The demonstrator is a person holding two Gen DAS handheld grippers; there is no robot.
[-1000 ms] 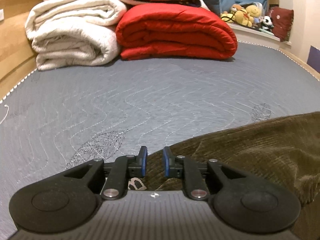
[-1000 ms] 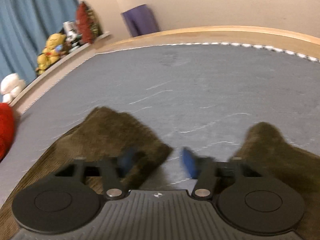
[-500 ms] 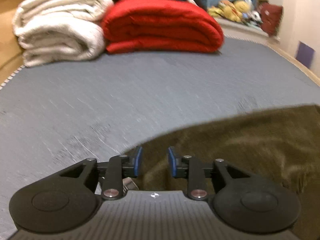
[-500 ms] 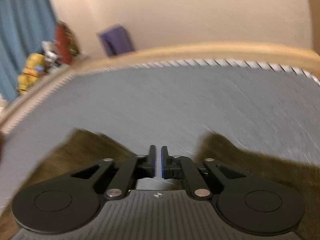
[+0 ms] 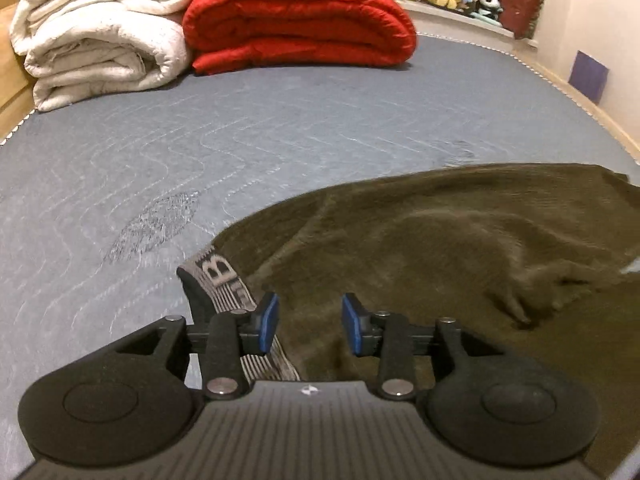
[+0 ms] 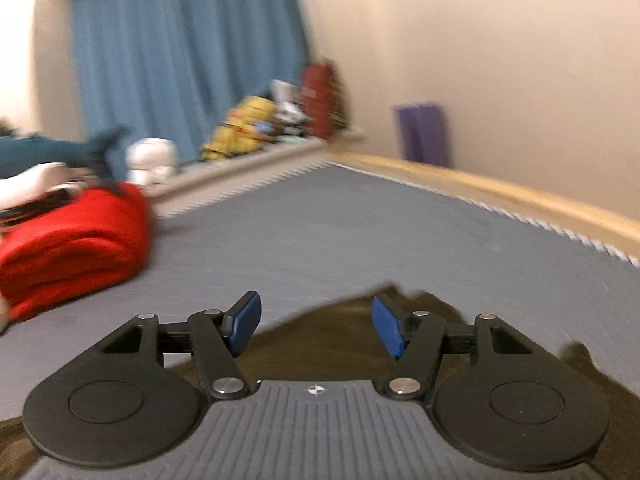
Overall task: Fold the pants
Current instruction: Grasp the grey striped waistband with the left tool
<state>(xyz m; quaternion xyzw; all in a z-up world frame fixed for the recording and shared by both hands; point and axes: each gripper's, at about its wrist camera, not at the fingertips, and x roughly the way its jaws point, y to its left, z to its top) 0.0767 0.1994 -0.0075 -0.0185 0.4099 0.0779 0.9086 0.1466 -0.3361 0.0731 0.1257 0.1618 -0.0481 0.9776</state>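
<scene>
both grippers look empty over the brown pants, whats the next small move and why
Probably lower the left gripper and pinch the waistband edge. Its jaws have just been opening with nothing between them, and the corduroy pants lie rumpled on the mattress.

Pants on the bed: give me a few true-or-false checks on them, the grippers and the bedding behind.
1. The brown pants lie on the grey mattress. True.
2. The left gripper is clamped shut on the pants. False: its jaws stand apart, pressing nothing.
3. A striped waistband shows at the pants' left edge. True.
4. The right gripper holds a pant leg in the air. False: its jaws are open and empty.
5. The red quilt lies left of the white blanket. False: right of it.
</scene>
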